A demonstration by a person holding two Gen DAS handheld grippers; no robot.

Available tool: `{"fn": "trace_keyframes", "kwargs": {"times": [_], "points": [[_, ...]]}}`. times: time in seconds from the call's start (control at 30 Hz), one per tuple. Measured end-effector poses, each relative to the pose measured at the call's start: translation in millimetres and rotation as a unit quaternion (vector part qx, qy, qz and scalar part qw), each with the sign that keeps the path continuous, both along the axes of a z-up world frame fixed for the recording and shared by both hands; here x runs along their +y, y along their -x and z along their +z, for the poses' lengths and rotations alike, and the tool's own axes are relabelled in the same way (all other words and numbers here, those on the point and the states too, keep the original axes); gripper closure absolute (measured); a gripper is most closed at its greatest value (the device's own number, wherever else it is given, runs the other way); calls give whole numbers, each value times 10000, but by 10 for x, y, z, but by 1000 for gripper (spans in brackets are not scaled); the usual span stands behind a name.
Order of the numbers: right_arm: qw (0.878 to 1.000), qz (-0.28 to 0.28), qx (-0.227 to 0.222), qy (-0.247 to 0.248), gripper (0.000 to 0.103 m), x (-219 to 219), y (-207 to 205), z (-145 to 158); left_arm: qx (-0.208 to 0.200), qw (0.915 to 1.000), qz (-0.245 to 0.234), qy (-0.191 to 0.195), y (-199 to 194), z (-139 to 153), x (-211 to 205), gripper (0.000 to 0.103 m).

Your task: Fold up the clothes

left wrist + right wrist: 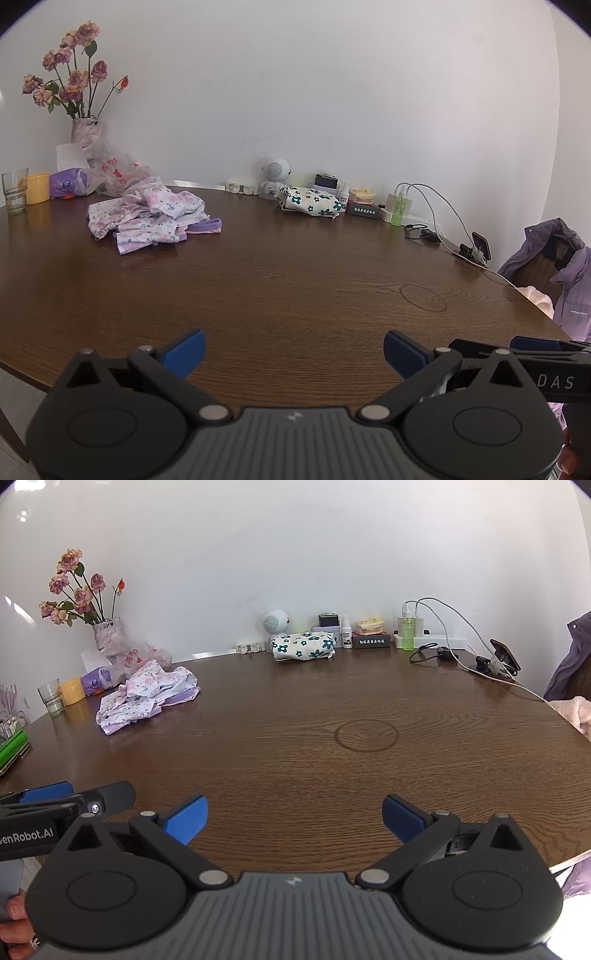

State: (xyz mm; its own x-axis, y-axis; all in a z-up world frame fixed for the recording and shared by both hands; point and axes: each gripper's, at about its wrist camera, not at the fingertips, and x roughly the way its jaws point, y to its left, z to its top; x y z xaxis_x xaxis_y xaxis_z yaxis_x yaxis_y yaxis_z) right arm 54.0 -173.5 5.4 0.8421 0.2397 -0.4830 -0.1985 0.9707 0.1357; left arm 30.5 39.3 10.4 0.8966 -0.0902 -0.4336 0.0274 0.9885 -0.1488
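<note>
A crumpled pile of pink and purple floral clothes [151,214] lies at the far left of the round brown table [295,288]; it also shows in the right wrist view [146,696]. A folded white cloth with dark green flowers [310,202] lies at the back by the wall, also seen in the right wrist view [303,646]. My left gripper [294,354] is open and empty over the near table edge. My right gripper [294,819] is open and empty, just right of the left one. Both are far from the clothes.
A vase of dried roses [86,129], a plastic bag, a glass [15,192] and a yellow cup [37,187] stand at the back left. A white speaker [275,173], bottles, boxes, a power strip with cables [428,638] and a phone on a stand [504,655] line the back. A purple jacket [565,280] hangs at right.
</note>
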Motion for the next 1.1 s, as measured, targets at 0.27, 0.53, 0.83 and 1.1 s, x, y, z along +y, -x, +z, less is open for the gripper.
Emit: {"fn": "trace_keyframes", "kwargs": {"times": [0.27, 0.53, 0.83, 1.1], "points": [[10000, -6, 3, -5, 0, -3, 0, -6, -7, 10000, -10, 3, -2, -1, -9, 0], [10000, 6, 0, 3, 0, -8, -3, -14, 4, 10000, 14, 1, 2, -2, -12, 0], [10000, 6, 2, 1, 0, -7, -4, -10, -21, 10000, 8, -15, 9, 2, -19, 0], [10000, 5, -4, 3, 0, -4, -4, -11, -35, 10000, 18, -22, 6, 0, -22, 0]]}}
